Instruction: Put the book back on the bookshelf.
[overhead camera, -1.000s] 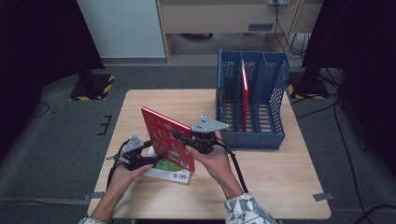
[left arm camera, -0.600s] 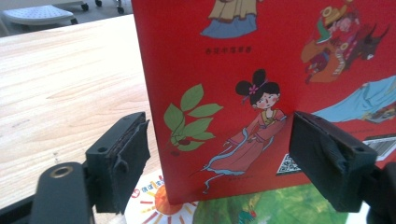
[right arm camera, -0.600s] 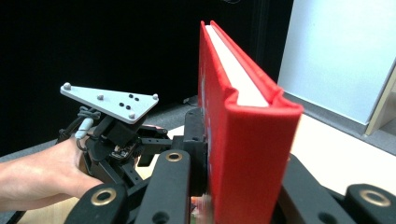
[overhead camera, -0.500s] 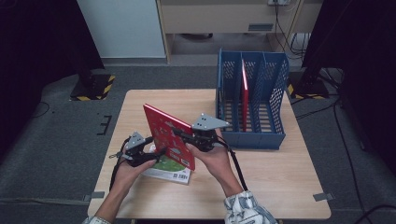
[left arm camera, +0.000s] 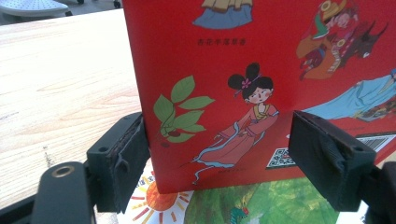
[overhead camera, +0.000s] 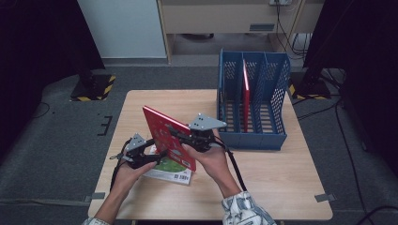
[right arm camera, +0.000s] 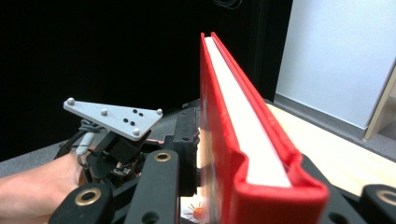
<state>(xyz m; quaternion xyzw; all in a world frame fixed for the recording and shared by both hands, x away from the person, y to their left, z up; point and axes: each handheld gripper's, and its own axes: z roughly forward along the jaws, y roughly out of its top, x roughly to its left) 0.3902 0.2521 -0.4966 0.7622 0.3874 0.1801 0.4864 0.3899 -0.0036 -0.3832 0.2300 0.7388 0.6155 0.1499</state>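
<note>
- Near the lower middle of the high view, the right tongs [overhead camera: 180,136] sit at the near edge of the red hardcover picture book [overhead camera: 168,138], which stands tilted on edge over the light wooden worktop [overhead camera: 277,187].
- In the right gripper view the red book [right arm camera: 243,140] runs straight away from the camera between the two black jaws, its white page block showing between the red covers; the jaws have just been opening a little with the book between them, and whether the pads press on its covers I cannot tell.
- At the lower left of the high view, the left tongs [overhead camera: 157,152] meet the book's lower corner.
- The left gripper view shows its jaws standing apart, one at the book's left edge and one in front of its cover at the right; the painted cover [left arm camera: 261,93] fills the gap, and the jaws look open rather than clamped.
- Under the standing book lies a flat green and white picture book [overhead camera: 169,169], touching the worktop; its sun drawing shows at the bottom of the left gripper view [left arm camera: 261,207].
- Farther back, right of centre, a blue plastic mesh file rack [overhead camera: 277,93] stands on the worktop with a second thin red book [overhead camera: 246,93] upright in one of its slots.
</note>
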